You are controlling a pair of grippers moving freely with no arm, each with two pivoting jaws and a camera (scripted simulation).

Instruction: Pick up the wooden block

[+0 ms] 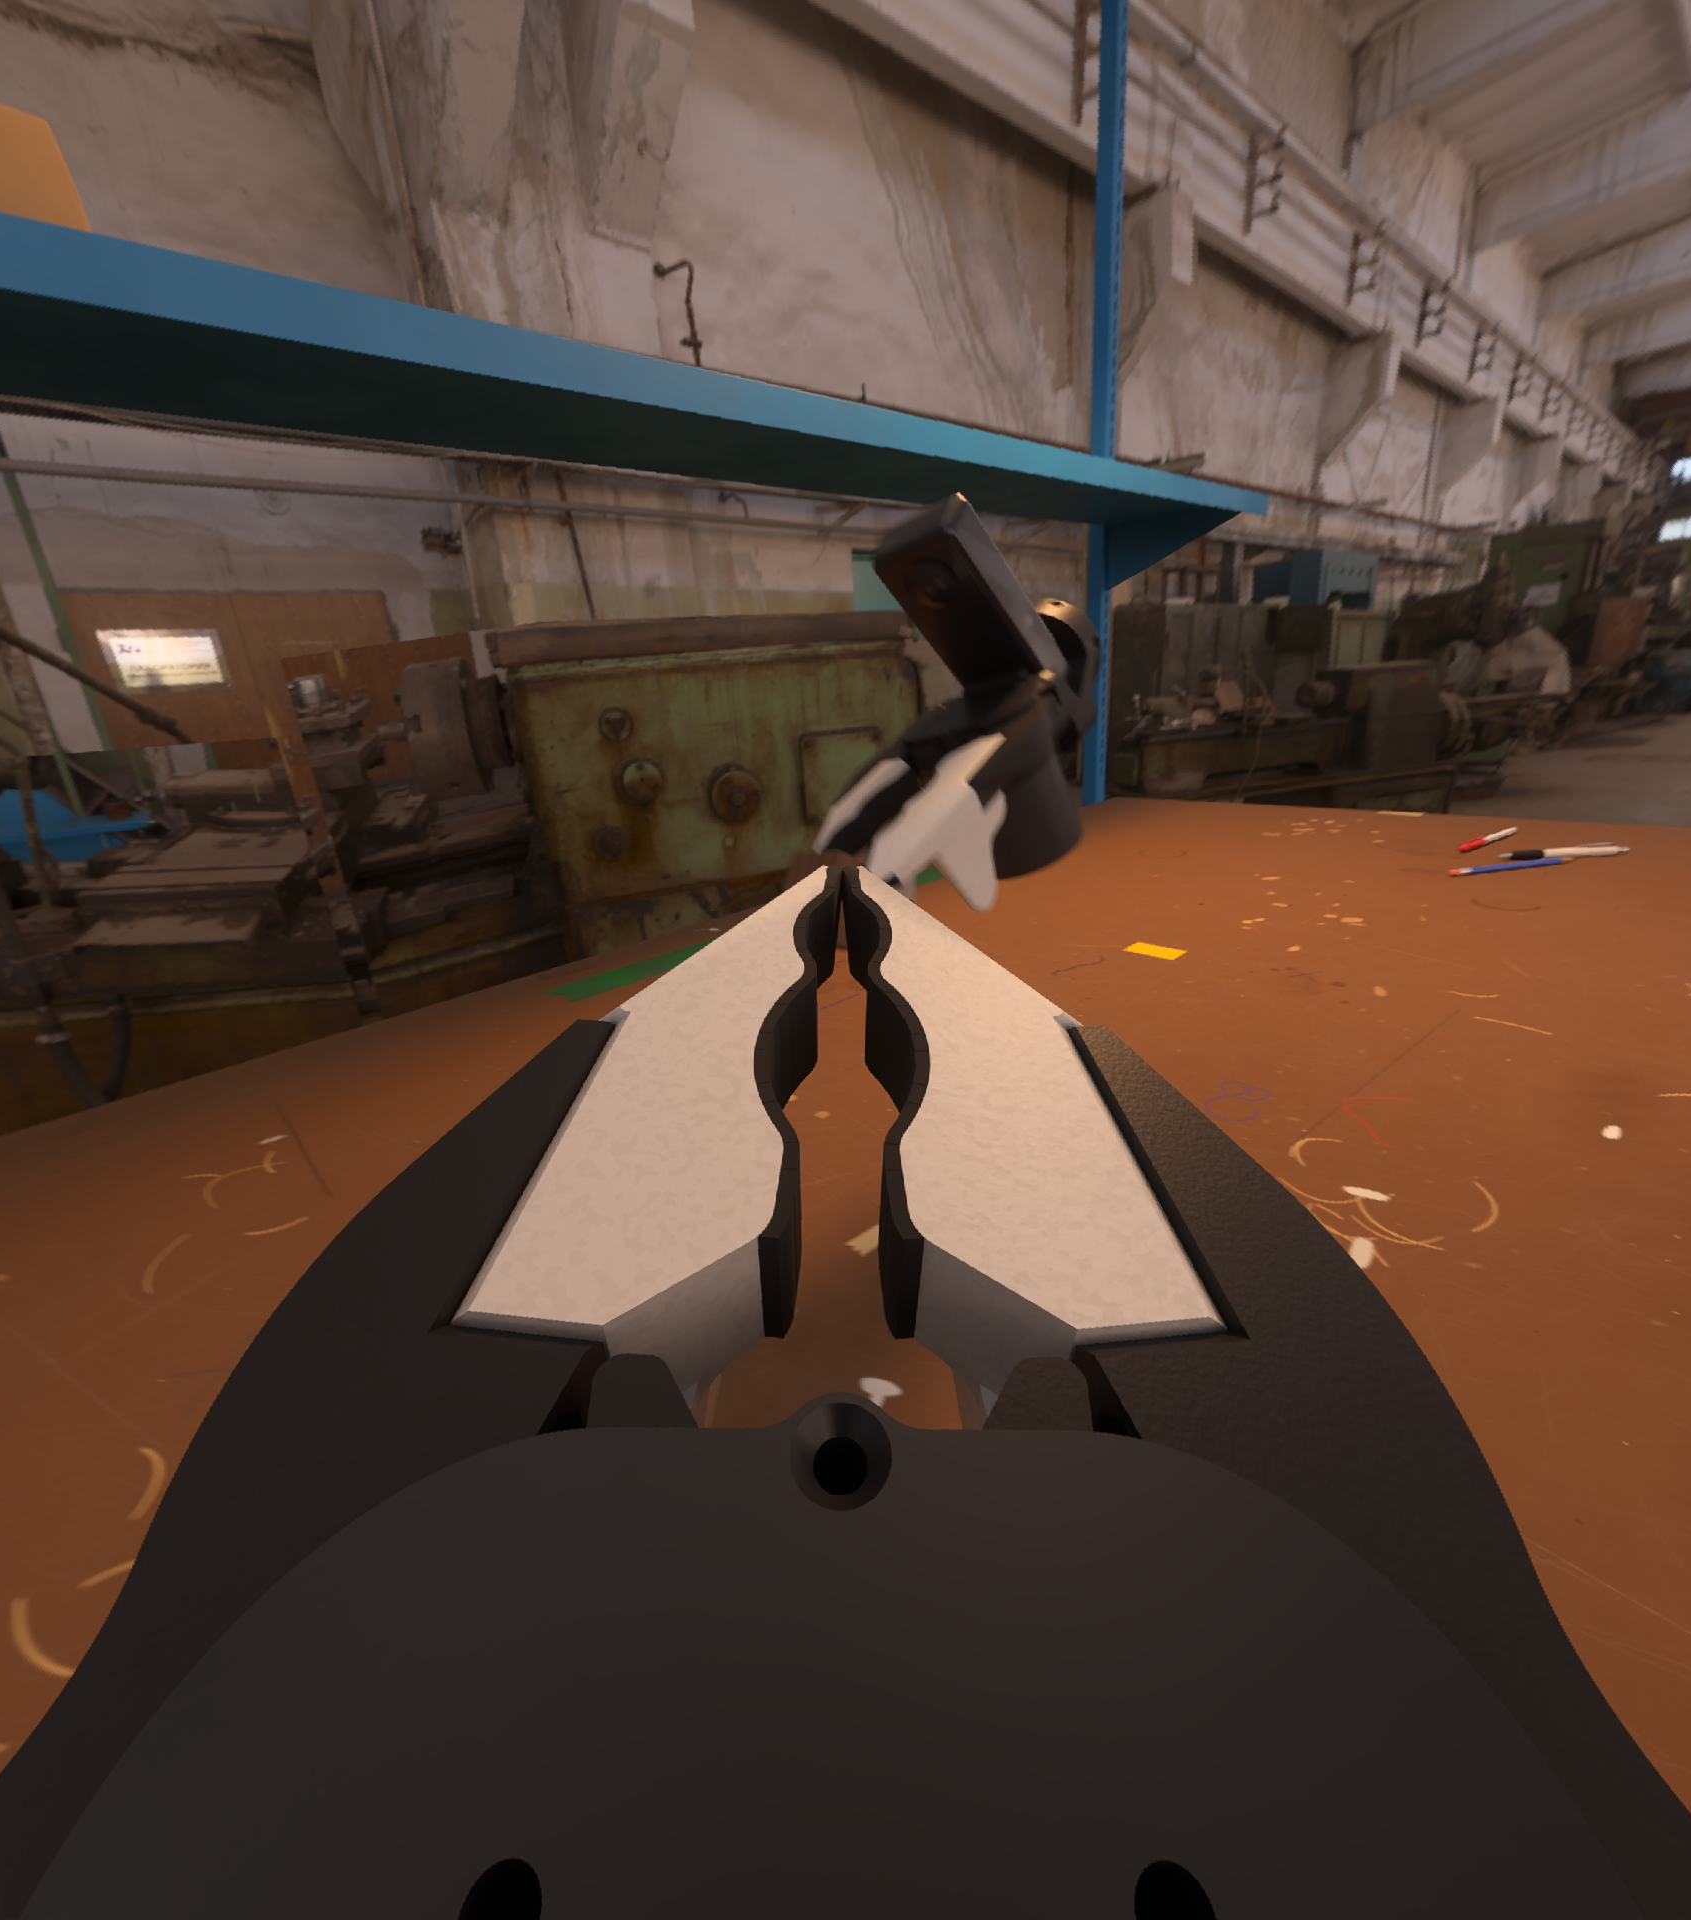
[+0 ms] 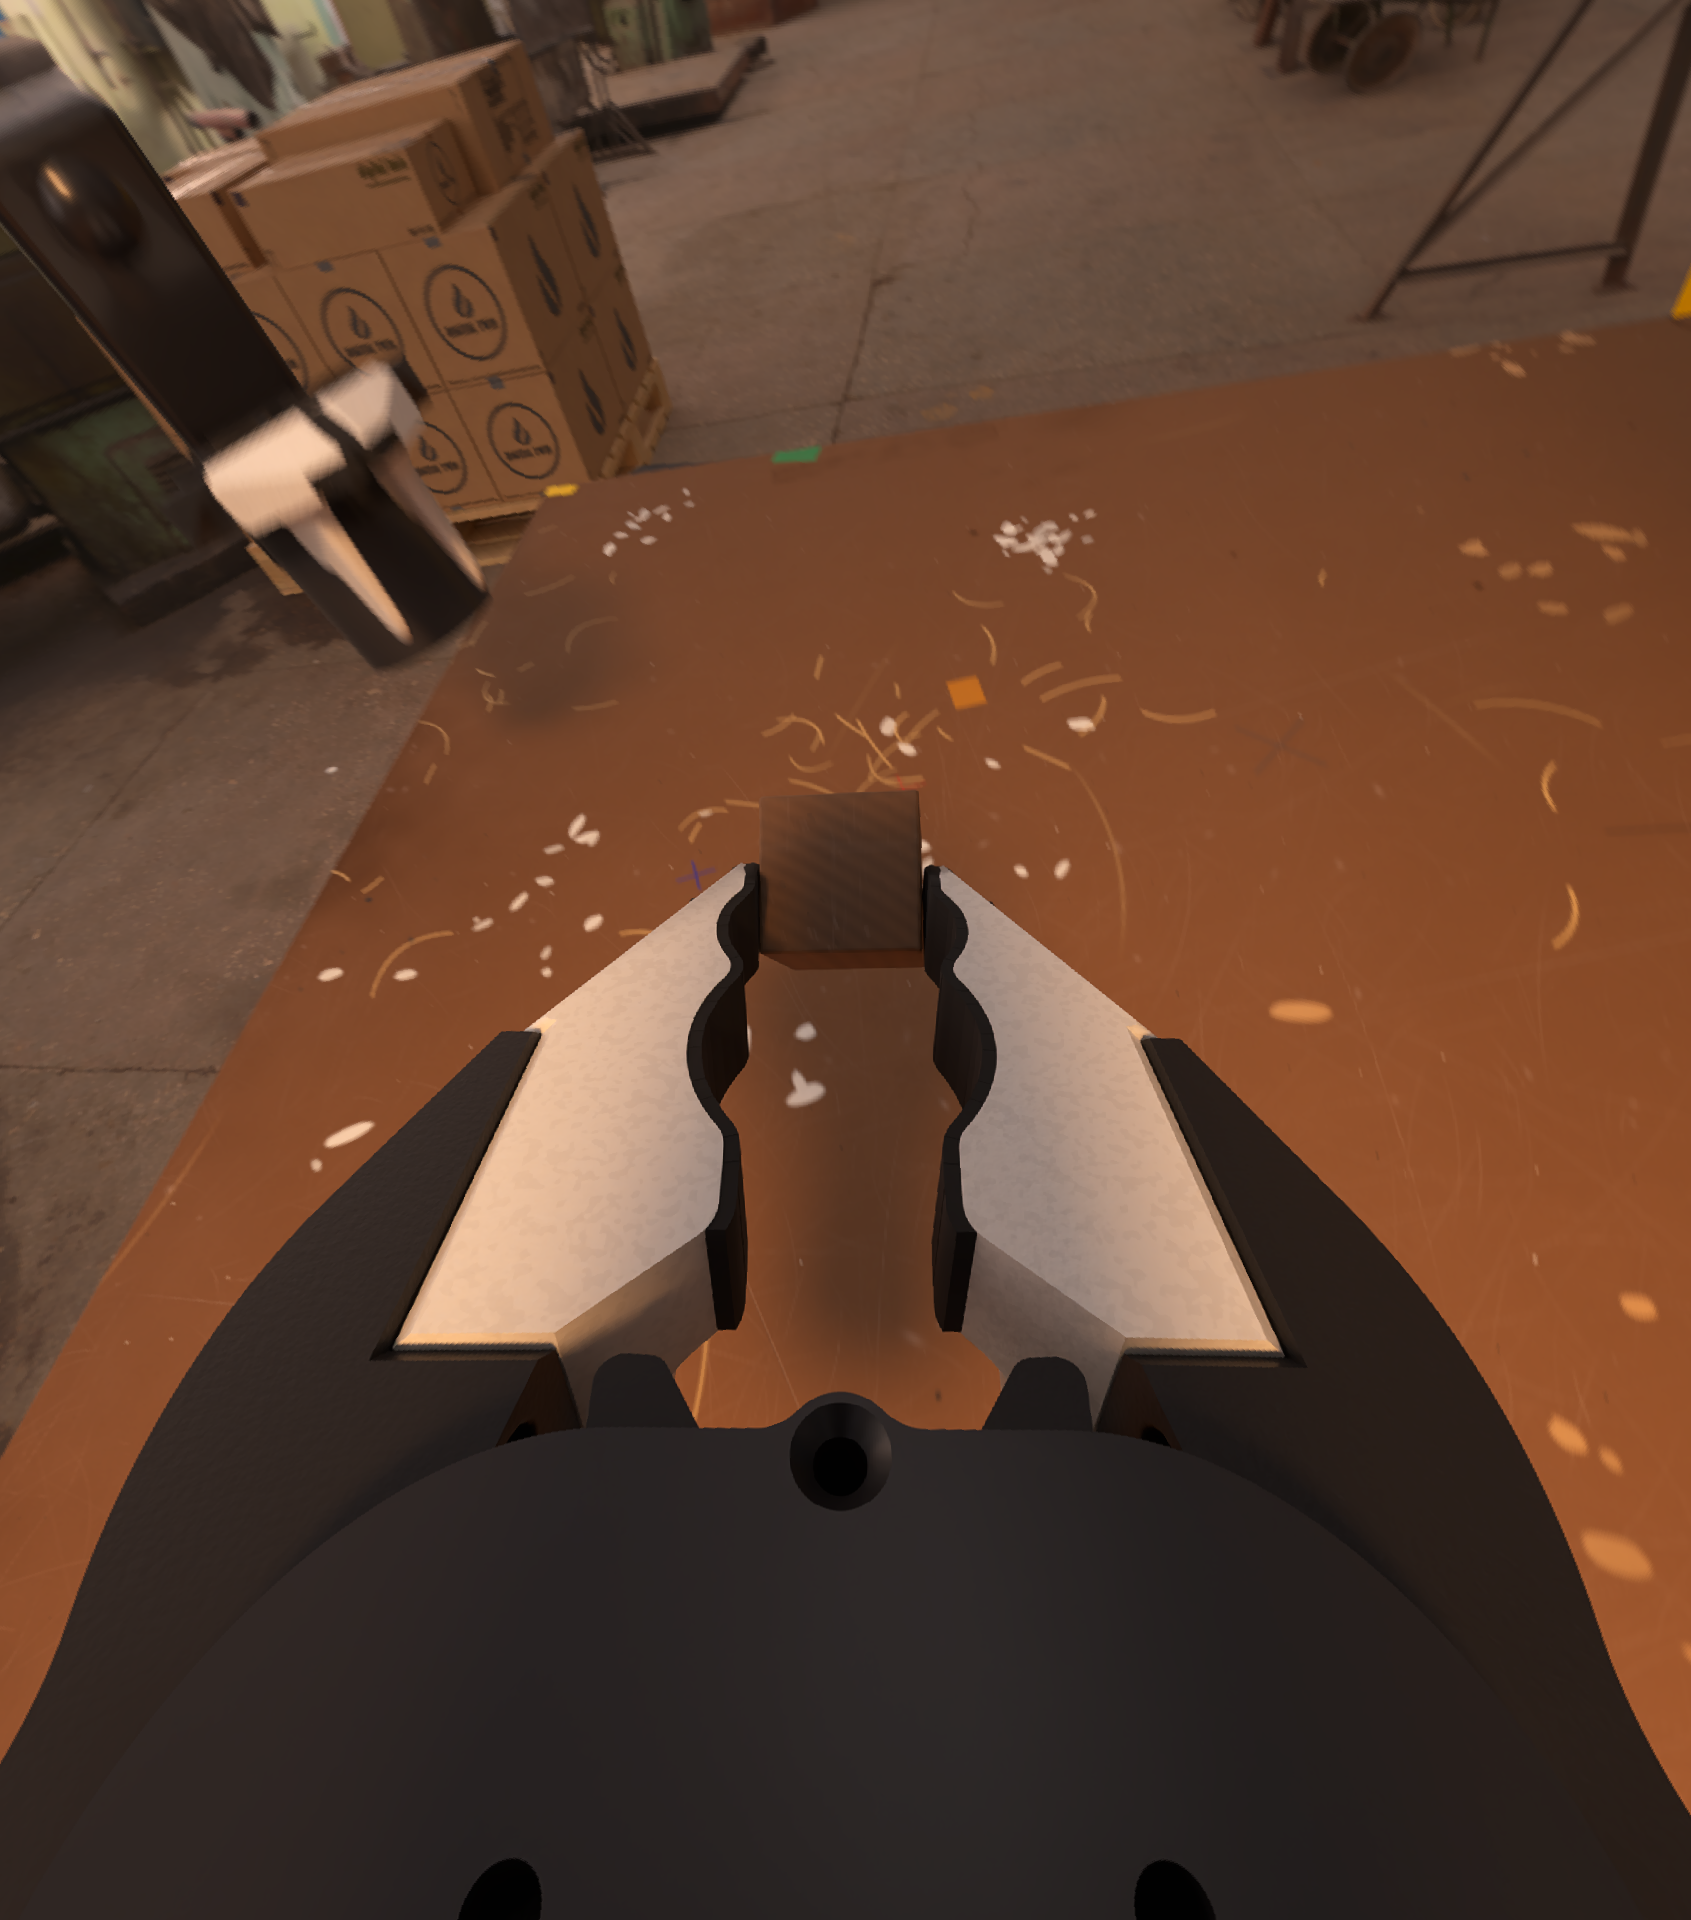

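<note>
Wooden block (image 2: pixel 841 883) — a dark, near-cubic piece with no evident long axis, seated between the tips of the right gripper (image 2: pixel 841 904). Both fingertips (image 2: pixel 936 914) lie against its side faces, so the fingers are closed on the block; whether its underside has left the surface cannot be told, though a lit lower edge suggests it sits at or just above the table. The block occupies only the foremost part of the finger gap, the scalloped recesses behind it standing empty, so the hold is judged a tip pinch and the coming lift turns on keeping that pinch square.

Left gripper (image 1: pixel 841 883): fingers drawn nearly together at the tips with nothing between them, well apart from the block; it appears off to the left beyond the right fingers, blurred. The right gripper is plainly the nearer.

Surface — an orange-brown worktable (image 2: pixel 1340 1039), scratched and strewn with pale chips and curled shavings (image 2: pixel 1038 540); marker pens (image 1: pixel 1537 854) lie far to the right of the left fingers.

Room: an industrial hall with stacked cardboard boxes (image 2: pixel 467 301), a blue shelf (image 1: pixel 508 364), and old green machinery (image 1: pixel 706 748)
</note>
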